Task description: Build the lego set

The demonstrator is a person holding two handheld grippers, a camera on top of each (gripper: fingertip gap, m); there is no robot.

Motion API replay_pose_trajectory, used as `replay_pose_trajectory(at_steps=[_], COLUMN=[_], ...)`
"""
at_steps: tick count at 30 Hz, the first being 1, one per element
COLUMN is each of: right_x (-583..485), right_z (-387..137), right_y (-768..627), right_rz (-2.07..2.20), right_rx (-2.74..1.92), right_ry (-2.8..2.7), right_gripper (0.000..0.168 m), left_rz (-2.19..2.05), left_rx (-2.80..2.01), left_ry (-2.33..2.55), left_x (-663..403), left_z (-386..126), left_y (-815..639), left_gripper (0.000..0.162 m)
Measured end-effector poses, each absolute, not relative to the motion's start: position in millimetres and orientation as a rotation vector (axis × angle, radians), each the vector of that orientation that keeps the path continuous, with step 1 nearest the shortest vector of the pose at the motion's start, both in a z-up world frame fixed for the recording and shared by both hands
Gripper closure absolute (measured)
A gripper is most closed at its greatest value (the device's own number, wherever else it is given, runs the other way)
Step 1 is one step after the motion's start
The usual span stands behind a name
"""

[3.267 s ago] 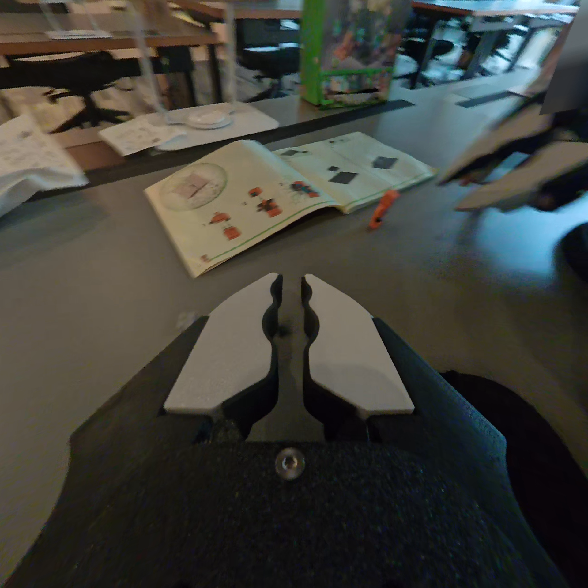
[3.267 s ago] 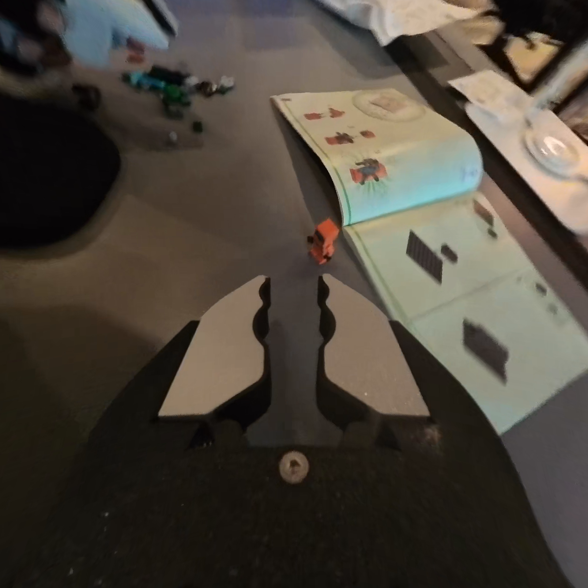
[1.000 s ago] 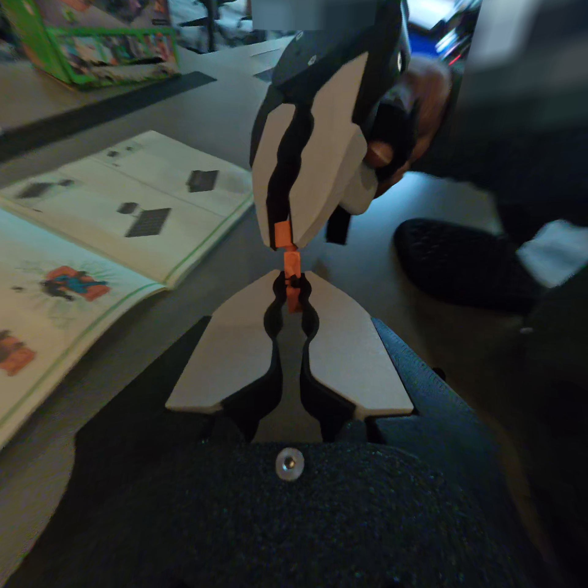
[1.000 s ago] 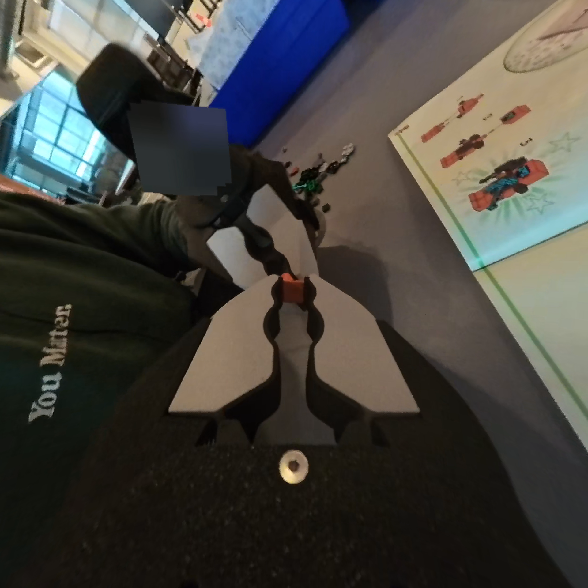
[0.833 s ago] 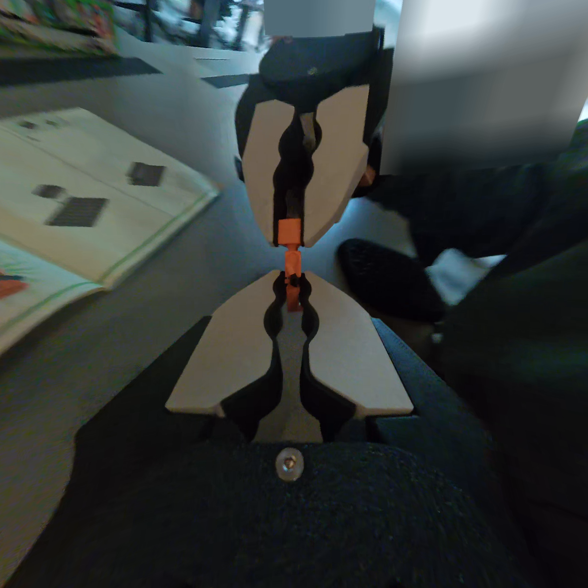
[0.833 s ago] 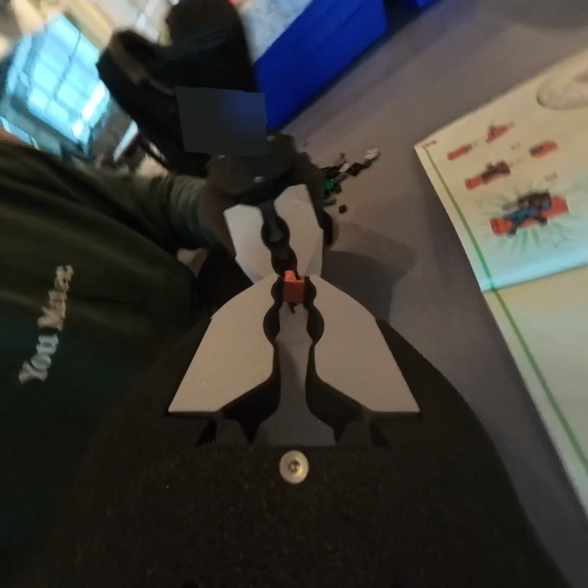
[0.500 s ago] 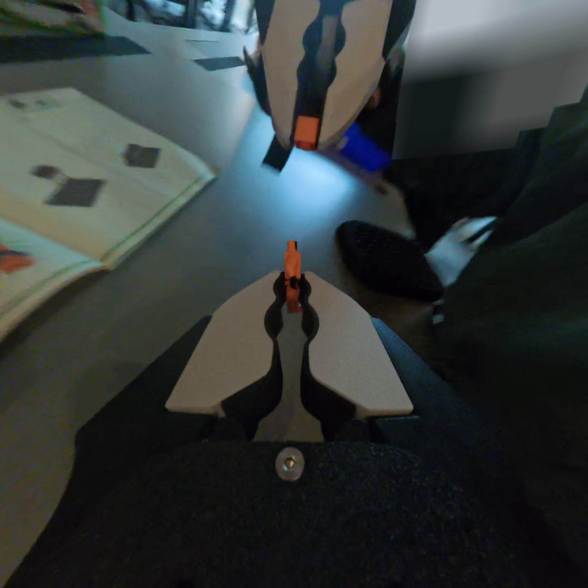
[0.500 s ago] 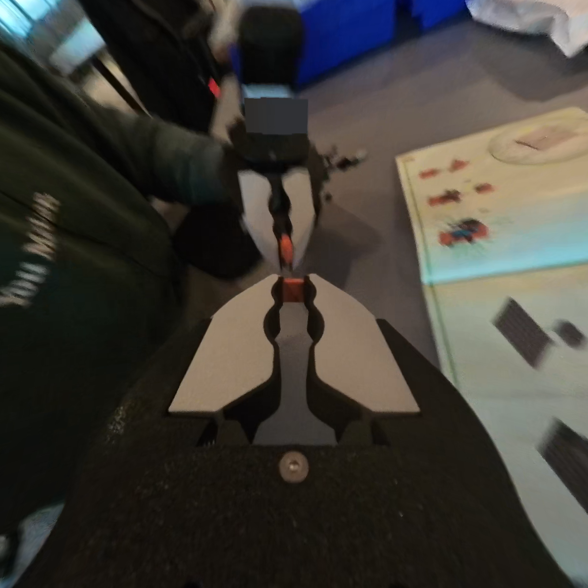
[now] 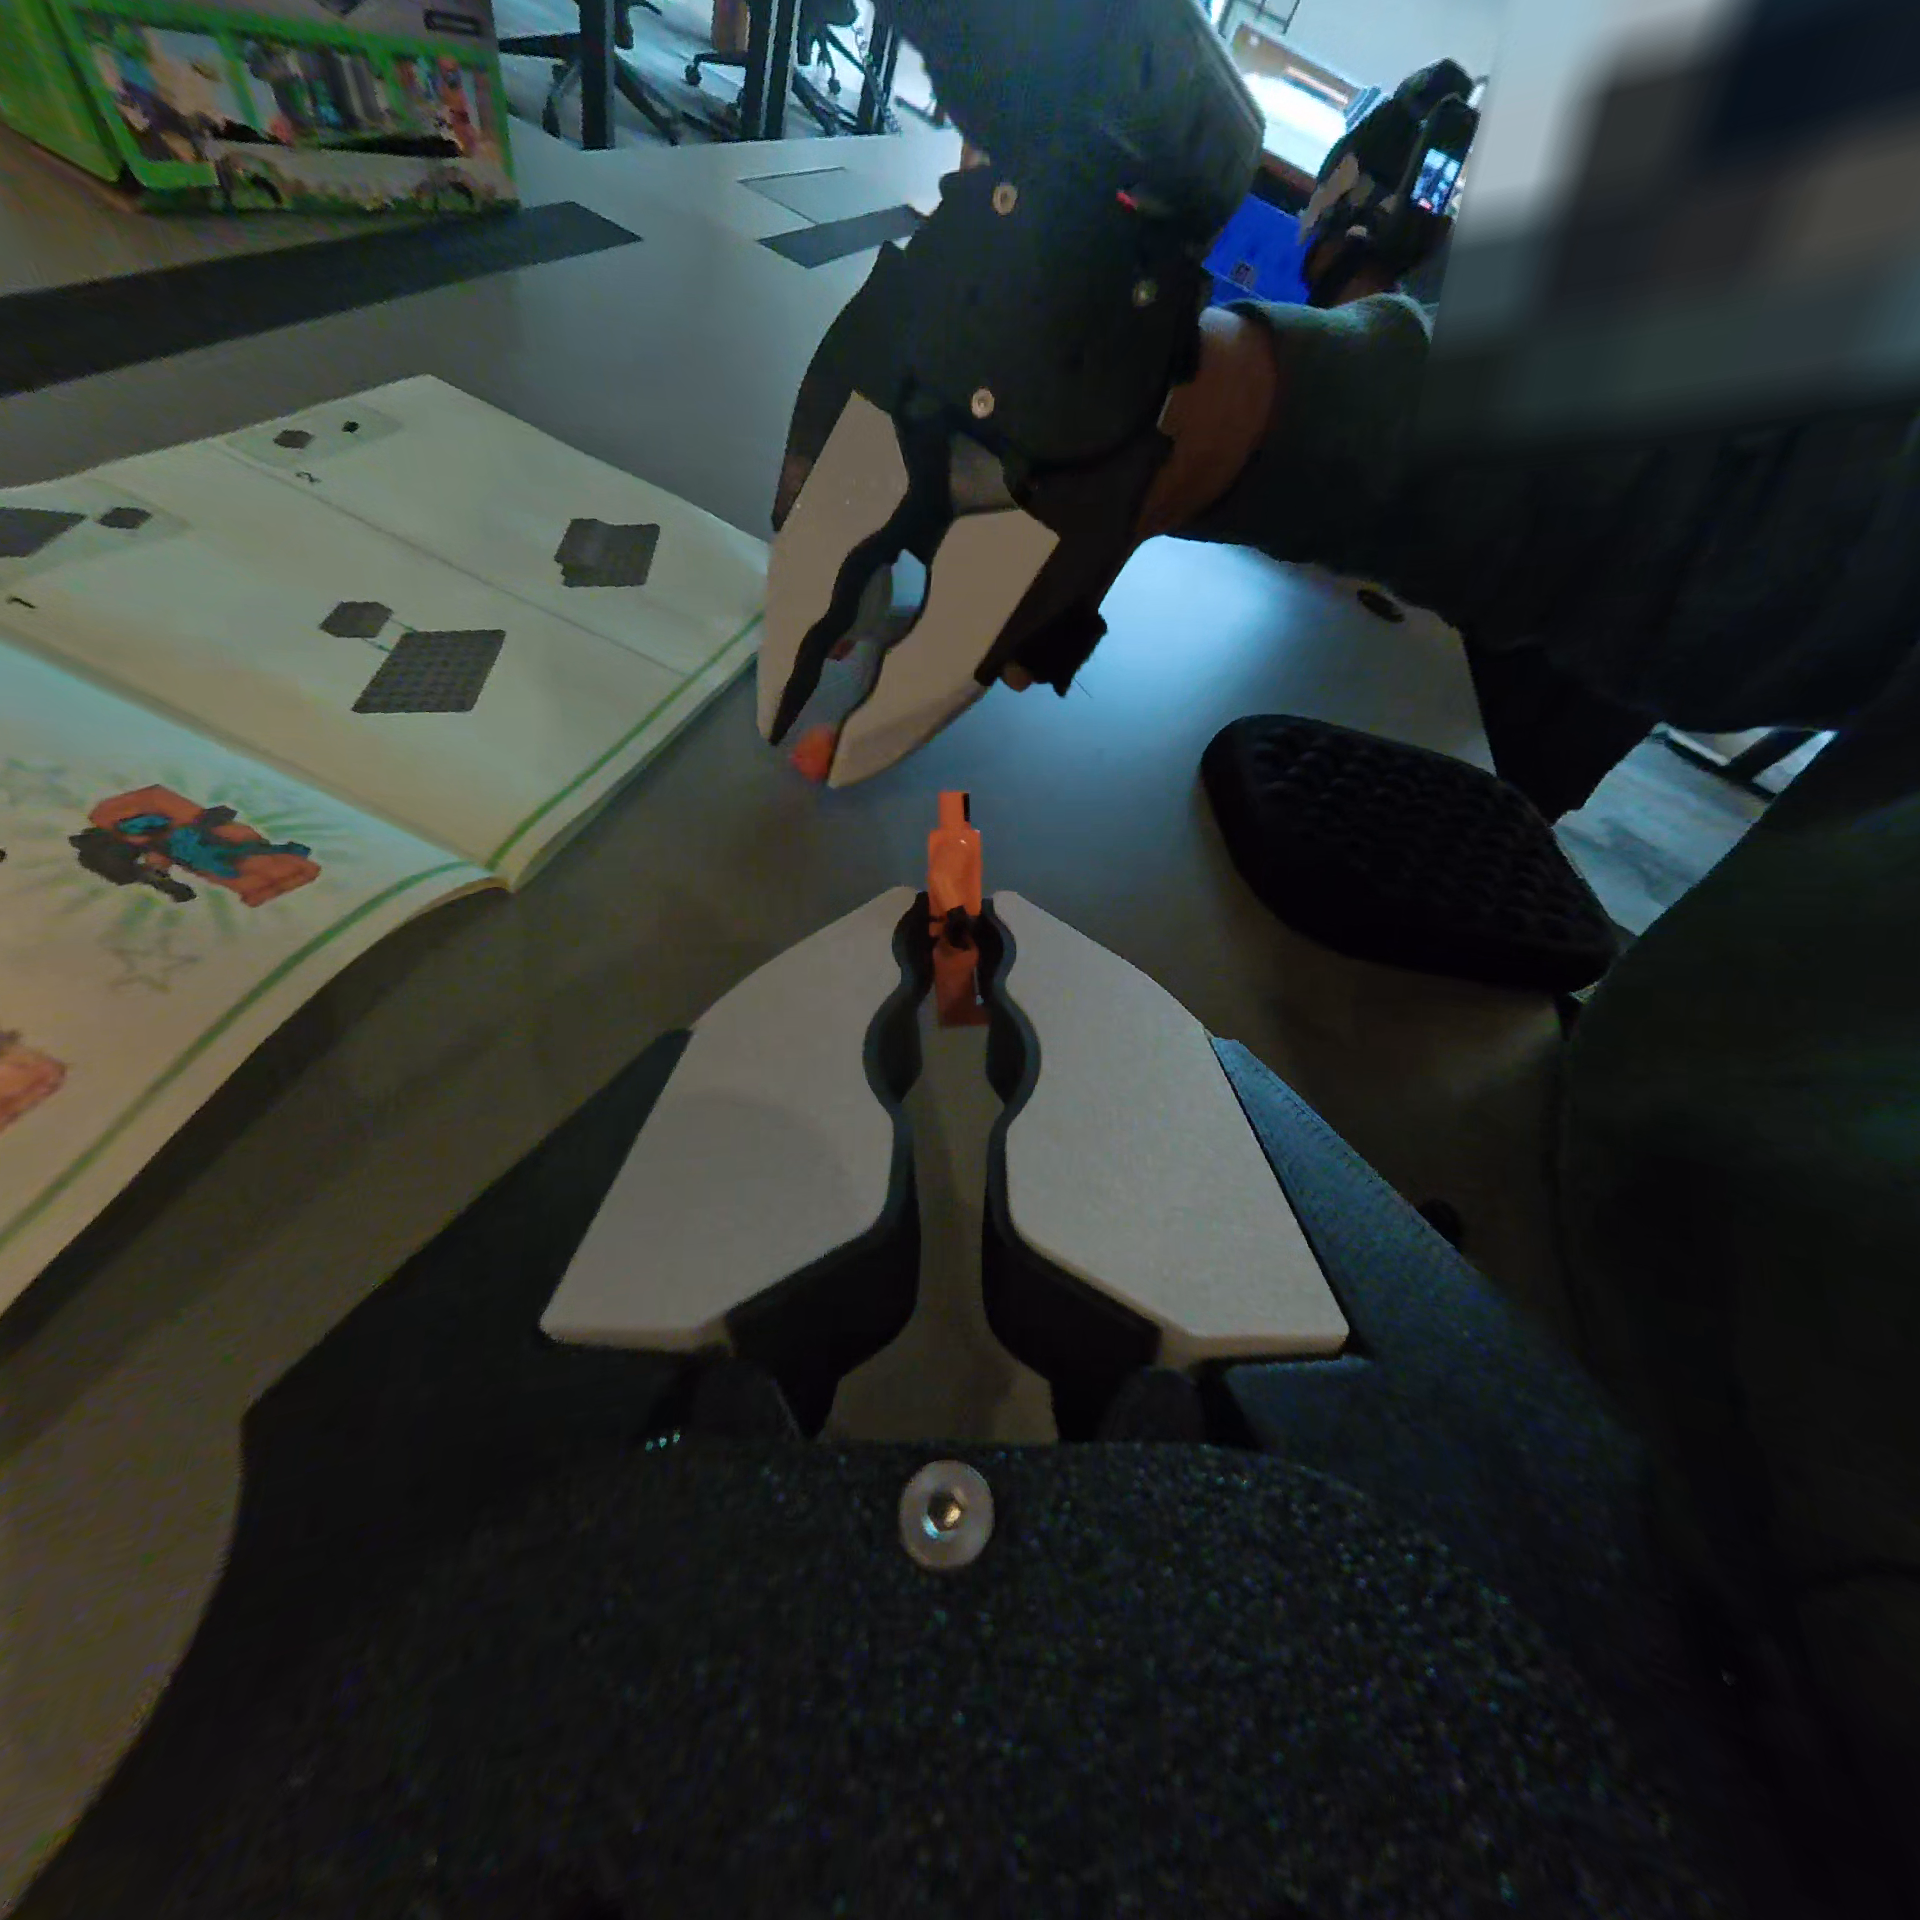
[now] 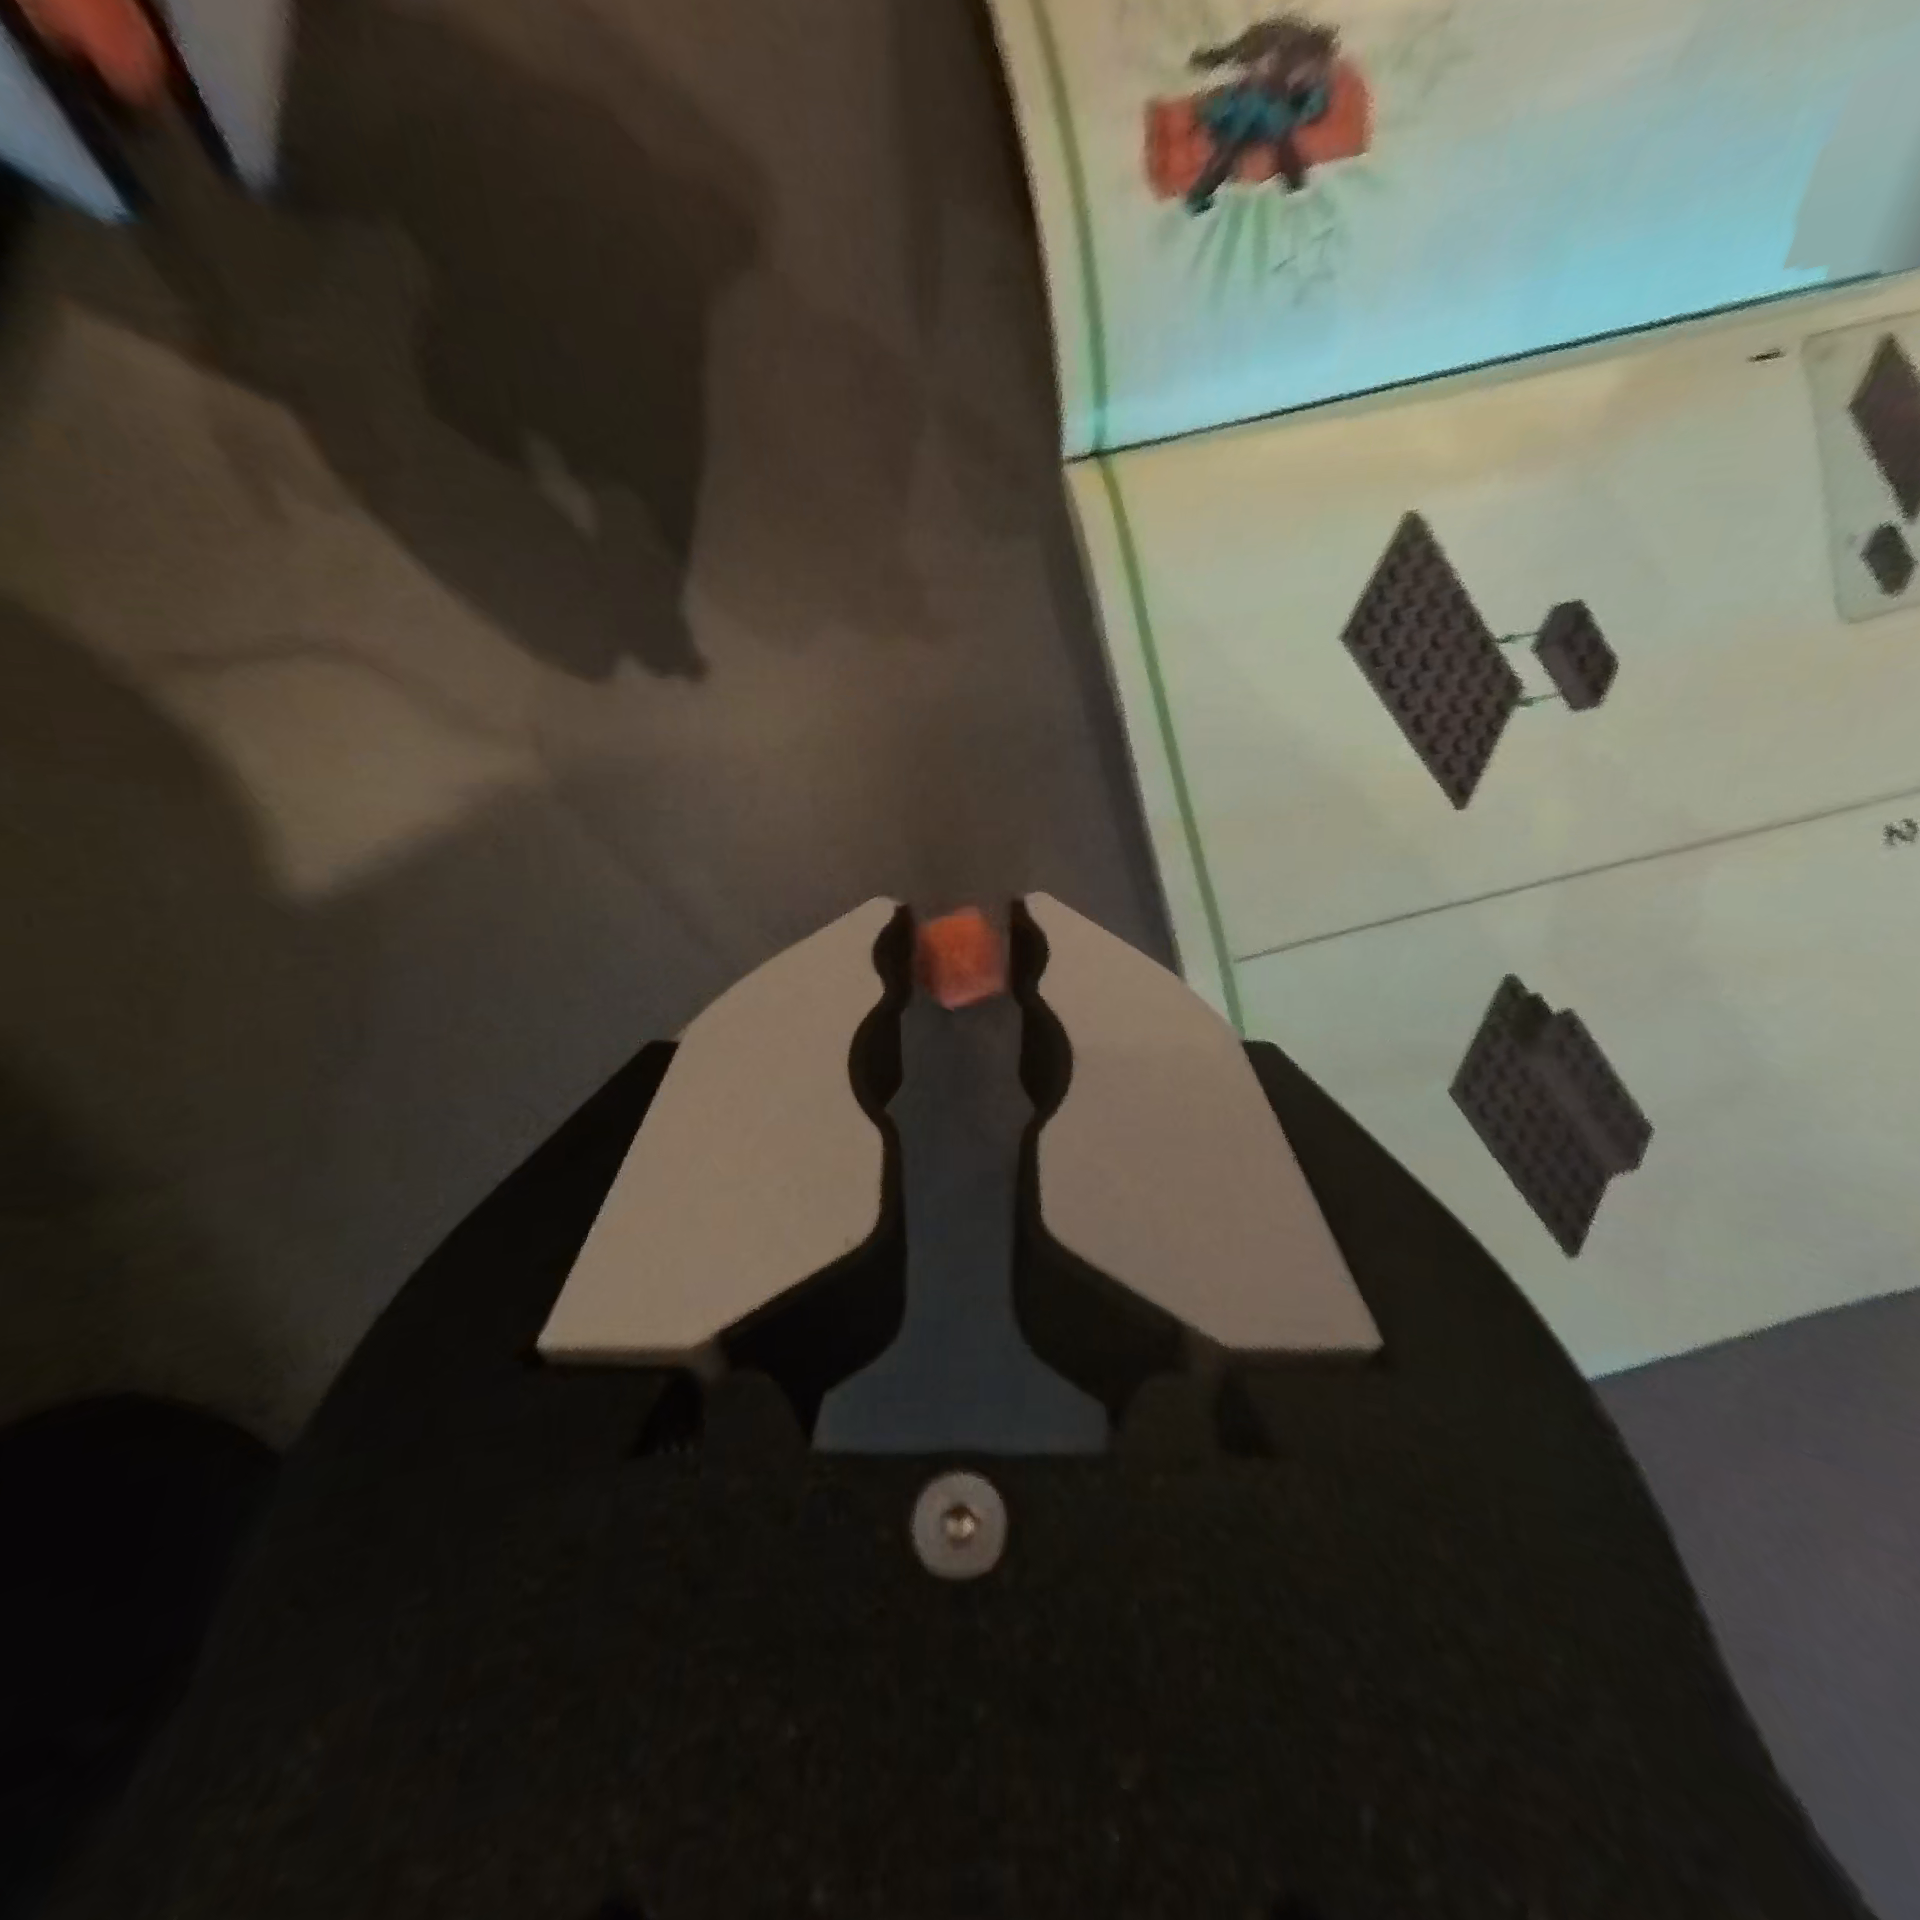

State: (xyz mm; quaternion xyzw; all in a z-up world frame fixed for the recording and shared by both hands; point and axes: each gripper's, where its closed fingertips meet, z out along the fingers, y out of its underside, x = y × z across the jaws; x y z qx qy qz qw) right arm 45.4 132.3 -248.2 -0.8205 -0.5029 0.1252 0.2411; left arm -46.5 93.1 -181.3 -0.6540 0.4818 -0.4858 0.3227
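Observation:
My left gripper (image 9: 953,914) is shut on a thin orange lego piece (image 9: 954,862) that sticks out past the fingertips. My right gripper (image 10: 961,914) is shut on a small orange brick (image 10: 958,964) at its fingertips. In the left wrist view the right gripper (image 9: 816,753) points down at the grey table (image 9: 644,301), its tips close to the surface by the edge of the open instruction booklet (image 9: 343,613), with the orange brick (image 9: 812,750) showing at the tips. The two orange pieces are apart.
The booklet (image 10: 1507,623) lies open on the right of the right wrist view. A green lego box (image 9: 260,99) stands at the far left. A black mesh pad (image 9: 1403,847) lies on the right. A person's dark sleeve (image 9: 1558,499) reaches in from the right. Spacing between my two grippers at the tips: around 12 cm.
The two grippers held their orange pieces tip to tip, then drew apart. My right gripper has swung down toward the table by the booklet with its brick. Both stay shut.

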Motion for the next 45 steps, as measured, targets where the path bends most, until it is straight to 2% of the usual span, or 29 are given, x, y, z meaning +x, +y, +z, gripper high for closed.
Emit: replay_pose_trajectory(at_steps=[7, 19, 26, 32, 45], right_x=[38.4, -47.3, -83.6, -120.4, -201.9], right_z=[-240.4, -163.1, -143.3, -164.1, -231.2], right_y=[130.8, 96.5, 94.3, 105.2, 132.5], right_rz=[0.350, 0.972, 1.094, 0.974, 0.676], right_rx=[-2.189, -1.948, -1.857, -1.883, -1.893], right_ry=[-1.403, -1.184, -1.193, -1.352, -1.715], right_gripper=[0.135, 0.141, 0.143, 0.143, 0.143], left_rz=[-1.291, -1.438, -1.354, -1.198, -0.914], left_rx=[-1.710, -1.662, -1.573, -1.557, -1.825], left_ry=[1.230, 1.139, 1.172, 1.046, 0.824], left_x=[-54.1, -64.2, -81.4, -153.0, -236.1], left_z=[-180.1, -170.0, -148.7, -131.3, -176.5], left_y=[92.6, 88.4, 74.7, 58.3, 45.6], left_gripper=[0.154, 0.154, 0.154, 0.154, 0.154])
